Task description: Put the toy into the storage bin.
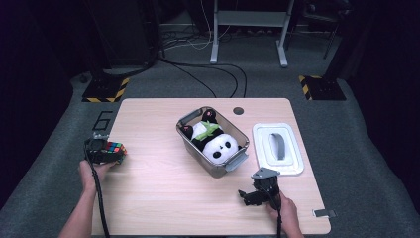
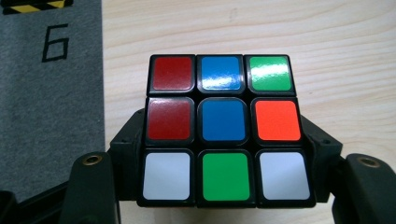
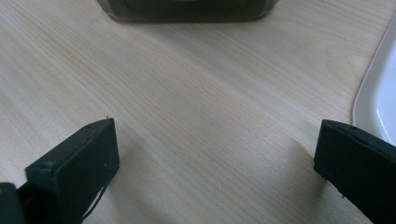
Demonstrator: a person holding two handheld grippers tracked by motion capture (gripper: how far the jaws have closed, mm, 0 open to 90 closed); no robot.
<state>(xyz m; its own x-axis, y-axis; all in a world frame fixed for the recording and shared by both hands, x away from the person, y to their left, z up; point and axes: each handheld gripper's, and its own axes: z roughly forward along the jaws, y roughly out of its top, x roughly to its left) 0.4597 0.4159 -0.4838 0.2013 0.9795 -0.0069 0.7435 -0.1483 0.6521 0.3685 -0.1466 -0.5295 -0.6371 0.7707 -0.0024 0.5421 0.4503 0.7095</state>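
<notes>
I am holding the left tongs (image 1: pixel 111 153) at the left edge of the desk (image 1: pixel 163 198), and their jaws are pressing both sides of the puzzle cube (image 2: pixel 224 130), gripping it. In the left gripper view the cube's top face is showing red, blue, green, orange and white stickers, while its lower faces are staying hidden from me. The right tongs (image 1: pixel 246 194) are resting low near the front right, spread wide with nothing between them.

Between the two hands, the grey bin (image 1: pixel 187 140) is sitting at mid-desk with a panda plush (image 1: pixel 218 144) lying inside it. Just right of it, the white lid (image 1: pixel 277 148) is lying flat. A small metal clip (image 1: pixel 323 213) is lying at the front right corner; I am struggling to make it out.
</notes>
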